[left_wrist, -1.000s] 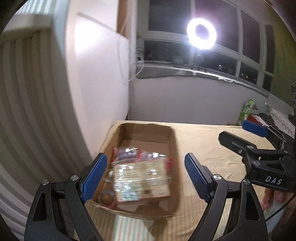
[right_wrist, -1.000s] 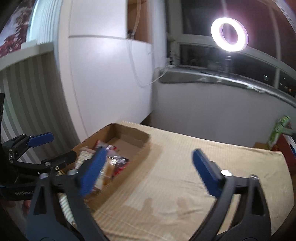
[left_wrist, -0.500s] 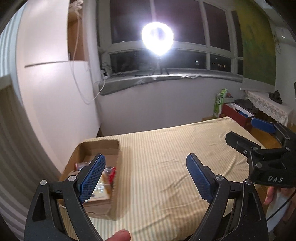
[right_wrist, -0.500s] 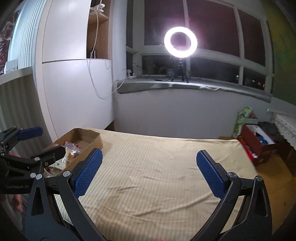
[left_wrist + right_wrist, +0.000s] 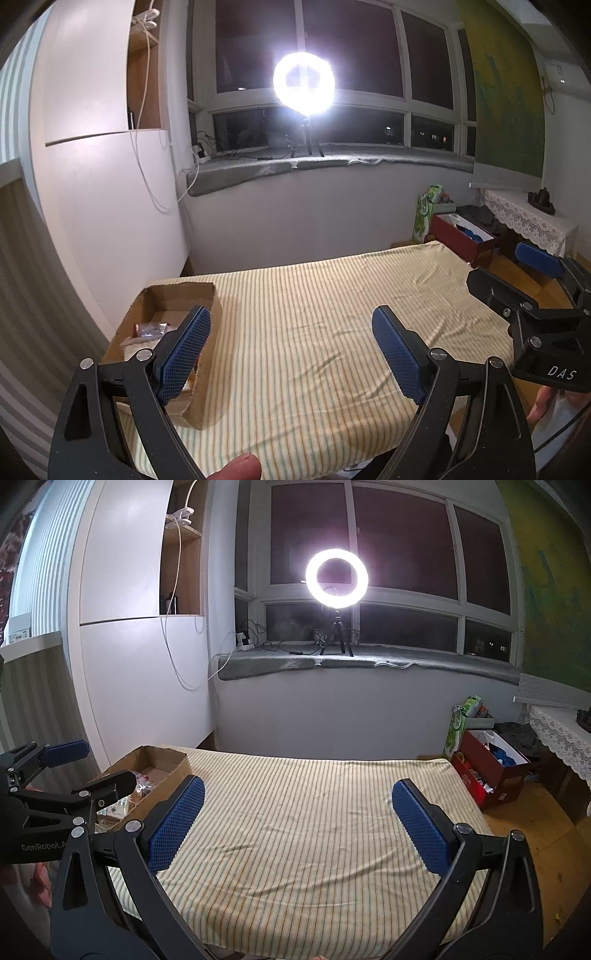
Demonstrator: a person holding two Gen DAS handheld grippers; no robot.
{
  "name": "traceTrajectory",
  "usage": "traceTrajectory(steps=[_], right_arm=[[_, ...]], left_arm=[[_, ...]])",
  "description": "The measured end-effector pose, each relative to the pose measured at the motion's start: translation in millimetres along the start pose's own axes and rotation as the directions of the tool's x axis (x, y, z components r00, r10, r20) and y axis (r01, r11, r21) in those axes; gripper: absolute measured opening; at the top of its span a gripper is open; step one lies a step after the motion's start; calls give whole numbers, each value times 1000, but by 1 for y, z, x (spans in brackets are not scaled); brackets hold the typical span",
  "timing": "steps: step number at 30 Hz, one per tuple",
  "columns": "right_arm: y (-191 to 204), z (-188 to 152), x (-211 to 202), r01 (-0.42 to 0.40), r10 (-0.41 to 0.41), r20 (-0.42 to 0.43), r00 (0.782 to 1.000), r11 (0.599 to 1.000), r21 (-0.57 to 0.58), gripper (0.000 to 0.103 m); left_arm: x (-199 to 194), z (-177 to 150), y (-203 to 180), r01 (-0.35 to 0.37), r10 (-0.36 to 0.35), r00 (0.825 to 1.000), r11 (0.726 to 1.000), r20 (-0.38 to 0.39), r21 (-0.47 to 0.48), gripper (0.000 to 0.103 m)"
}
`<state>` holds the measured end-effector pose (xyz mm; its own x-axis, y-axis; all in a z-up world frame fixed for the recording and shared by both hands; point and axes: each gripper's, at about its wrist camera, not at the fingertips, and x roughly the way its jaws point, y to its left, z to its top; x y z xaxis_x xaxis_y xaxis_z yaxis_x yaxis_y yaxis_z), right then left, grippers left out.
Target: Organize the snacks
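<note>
Left tool (image 5: 291,347) spread wide over the striped sheet (image 5: 314,350), cardboard box (image 5: 207,306) at its left

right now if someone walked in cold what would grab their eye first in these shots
The glaring ring light on its tripod on the windowsill, against dark windows, dominates both views. Below it a striped yellow cloth covers the table, with a cardboard box of snacks at its left edge. In front, the left gripper and right gripper hang open and empty.
</note>
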<state>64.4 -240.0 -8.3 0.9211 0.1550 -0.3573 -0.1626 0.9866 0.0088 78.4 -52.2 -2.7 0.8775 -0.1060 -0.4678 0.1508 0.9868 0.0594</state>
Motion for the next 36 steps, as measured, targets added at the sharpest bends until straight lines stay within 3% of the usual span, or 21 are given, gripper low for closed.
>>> traceTrajectory(steps=[11, 13, 36], right_arm=[[0, 3, -1, 2, -2, 0, 1000, 1000, 8, 103], [2, 4, 0, 0, 0, -2, 1000, 1000, 11, 103], [16, 8, 4, 4, -4, -5, 1000, 1000, 1, 103]], left_arm=[[-8, -2, -2, -20, 20, 1000, 1000, 20, -20, 90], [-7, -1, -1, -25, 25, 1000, 999, 16, -31, 103], [-4, -1, 6, -27, 27, 1000, 998, -3, -63, 103]])
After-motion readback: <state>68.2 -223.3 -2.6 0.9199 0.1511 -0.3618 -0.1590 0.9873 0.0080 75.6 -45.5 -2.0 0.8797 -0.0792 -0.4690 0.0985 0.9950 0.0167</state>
